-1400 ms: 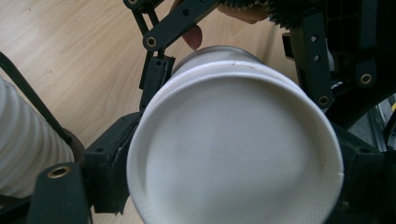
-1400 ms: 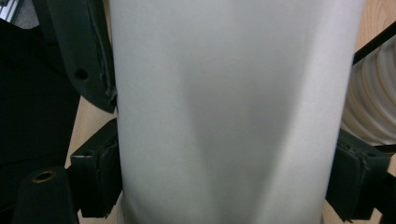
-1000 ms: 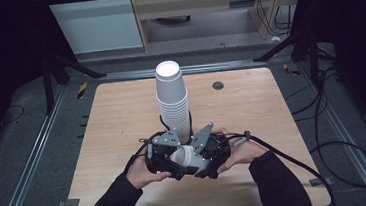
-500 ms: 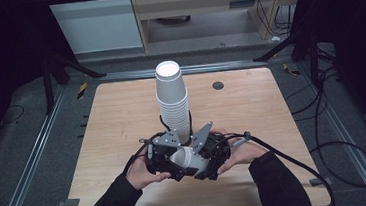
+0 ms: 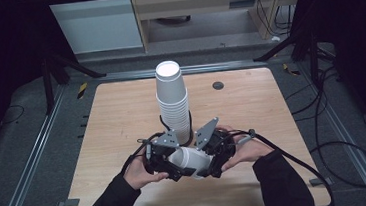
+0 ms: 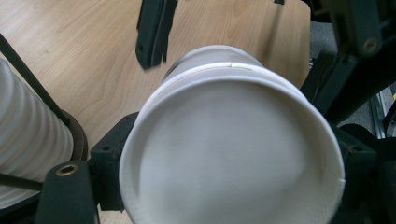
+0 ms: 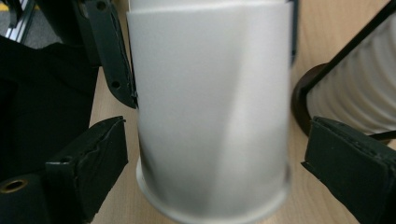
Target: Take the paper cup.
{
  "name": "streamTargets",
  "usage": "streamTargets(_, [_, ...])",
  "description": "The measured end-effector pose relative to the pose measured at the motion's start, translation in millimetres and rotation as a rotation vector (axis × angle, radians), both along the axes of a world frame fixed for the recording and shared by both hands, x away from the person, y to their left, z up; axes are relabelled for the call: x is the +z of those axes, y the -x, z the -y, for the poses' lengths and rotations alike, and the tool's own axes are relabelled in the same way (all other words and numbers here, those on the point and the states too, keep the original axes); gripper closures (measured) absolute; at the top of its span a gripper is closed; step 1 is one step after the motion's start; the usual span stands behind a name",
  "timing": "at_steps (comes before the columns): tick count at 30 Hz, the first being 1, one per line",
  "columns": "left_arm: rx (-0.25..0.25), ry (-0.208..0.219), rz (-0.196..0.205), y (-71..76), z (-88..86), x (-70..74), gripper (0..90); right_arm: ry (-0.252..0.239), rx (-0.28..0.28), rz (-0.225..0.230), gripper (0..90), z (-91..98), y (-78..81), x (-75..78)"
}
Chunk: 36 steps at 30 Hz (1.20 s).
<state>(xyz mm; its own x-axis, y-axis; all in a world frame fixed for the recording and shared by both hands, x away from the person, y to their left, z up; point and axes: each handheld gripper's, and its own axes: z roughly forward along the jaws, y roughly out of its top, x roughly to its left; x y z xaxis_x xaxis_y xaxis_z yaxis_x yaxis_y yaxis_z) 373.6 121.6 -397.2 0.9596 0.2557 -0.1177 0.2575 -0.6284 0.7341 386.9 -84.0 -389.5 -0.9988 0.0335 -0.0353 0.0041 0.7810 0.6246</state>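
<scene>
Two tools meet at one white paper cup [image 5: 191, 160]. The cup lies on its side between them, low over the near part of the worktop [image 5: 281, 104].

The left tool [image 5: 175, 166] is clenched on the cup. In the left gripper view, its two black jaws press the wide, open end from both sides. The right tool [image 5: 210, 162] is released. In the right gripper view, its two jaws stand apart from the cup's small end, one close and one farther off.

Two hands hold the tools, the left hand [image 5: 139, 173] and the right hand [image 5: 248, 150].

Just behind the tools stands one tall stack of white cups [image 5: 172, 101], upside down and upright. It has too many cups to count. It sits on a dark round base [image 6: 79, 140] with thin black rods beside it.

One small black dot [image 5: 218, 85] lies far back on the right. The wood to the left and right of the stack is bare out to the edges. The hands are near the front edge.
</scene>
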Motion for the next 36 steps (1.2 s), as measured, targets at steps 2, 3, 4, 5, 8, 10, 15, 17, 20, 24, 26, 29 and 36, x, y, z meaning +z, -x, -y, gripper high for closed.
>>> streamTargets(2, [0.003,-0.001,-0.001,-0.2,-1.0,0.1,20.5,-0.008,-0.004,-0.001,6.1,1.9,-0.2,2.6])
streamTargets(3, [0.006,-0.001,0.001,-0.3,-2.0,0.4,20.5,-0.012,-0.013,0.005,6.0,3.8,-0.2,5.1])
streamTargets(4, [0.007,0.002,0.0,-0.5,-3.1,0.5,20.5,-0.019,-0.017,0.012,6.0,5.8,-0.6,7.7])
streamTargets(5, [0.013,0.002,0.004,-0.6,-5.3,0.9,20.5,-0.035,-0.033,0.016,6.0,10.3,-1.6,13.1])
streamTargets(8, [0.017,0.01,0.003,-0.9,-9.0,1.5,20.4,-0.065,-0.06,0.028,6.7,17.7,-2.4,19.9])
streamTargets(10, [0.03,0.016,0.001,-0.7,-11.7,1.7,20.4,-0.094,-0.081,0.032,7.1,23.6,-2.8,22.4])
streamTargets(15, [0.053,0.034,0.005,-2.3,-20.1,4.0,20.4,-0.14,-0.126,0.027,6.6,37.3,-3.5,23.0])
streamTargets(17, [0.062,0.046,0.007,-2.7,-23.5,5.3,20.4,-0.16,-0.141,0.031,6.6,42.0,-3.0,22.9])
streamTargets(20, [0.073,0.054,0.009,-2.9,-26.7,6.2,20.3,-0.193,-0.168,0.035,6.8,49.0,-2.4,23.0])
streamTargets(24, [0.108,0.089,0.014,-3.8,-34.2,8.8,20.3,-0.246,-0.195,0.039,7.7,58.4,-1.2,22.9])
streamTargets(26, [0.11,0.095,0.015,-4.1,-35.7,9.8,20.3,-0.263,-0.201,0.036,7.9,60.9,-0.9,22.7])
streamTargets(29, [0.13,0.132,0.028,-4.5,-40.8,14.3,20.3,-0.313,-0.233,0.037,8.1,69.7,-0.3,20.2])
streamTargets(36, [0.148,0.199,0.043,-5.1,-48.3,20.5,20.2,-0.388,-0.273,0.03,9.7,81.0,1.2,12.5])
